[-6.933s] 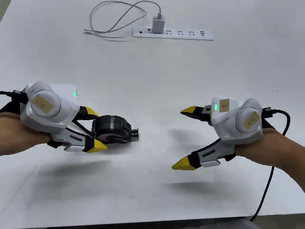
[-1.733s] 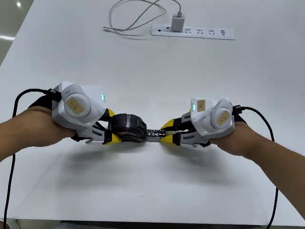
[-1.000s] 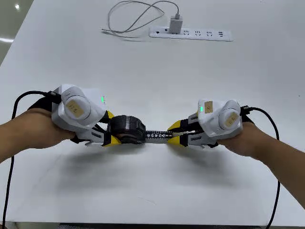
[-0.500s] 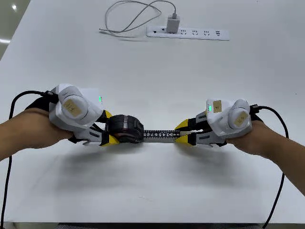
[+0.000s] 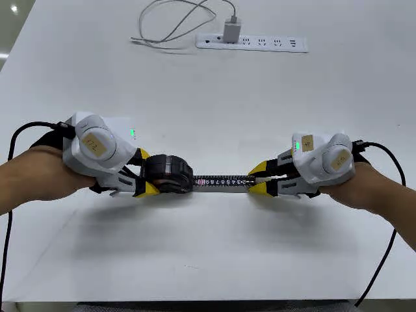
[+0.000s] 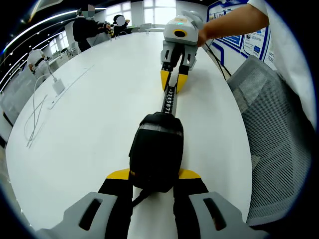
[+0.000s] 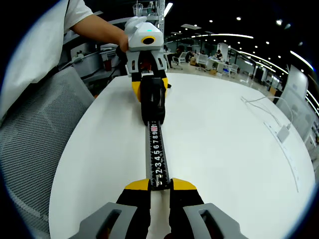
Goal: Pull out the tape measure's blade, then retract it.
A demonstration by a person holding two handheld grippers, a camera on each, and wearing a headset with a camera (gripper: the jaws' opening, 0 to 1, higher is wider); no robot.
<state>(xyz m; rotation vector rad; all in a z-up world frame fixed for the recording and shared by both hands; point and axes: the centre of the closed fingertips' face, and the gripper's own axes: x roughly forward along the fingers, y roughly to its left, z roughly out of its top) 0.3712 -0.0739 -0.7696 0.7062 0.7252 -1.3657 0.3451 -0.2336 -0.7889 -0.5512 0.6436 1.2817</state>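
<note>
The left gripper (image 5: 146, 172) has its jaws pinching the black tape measure (image 5: 168, 174) across the case sides. The case sits toward the near edge of the white counter (image 5: 208, 97), left of its middle; whether it rests on the surface cannot be told. A short length of blade (image 5: 221, 182) stands out of the case, running level toward the right. The right gripper (image 5: 259, 178) has its jaws pressed together on the free end of the blade.

View-specific detail:
- Head view: a white power strip (image 5: 253, 43) lies near the far edge of the counter, carrying a plugged-in charger (image 5: 232, 30) with a looped cable (image 5: 172, 16).
- Right gripper view: the blade markings are legible, black face with white numerals 2 to 9, and the yellow jaw tips close on the first numerals.
- Left gripper view: the case is seen from behind, and a grey mesh chair (image 6: 269, 124) stands beside the counter edge
</note>
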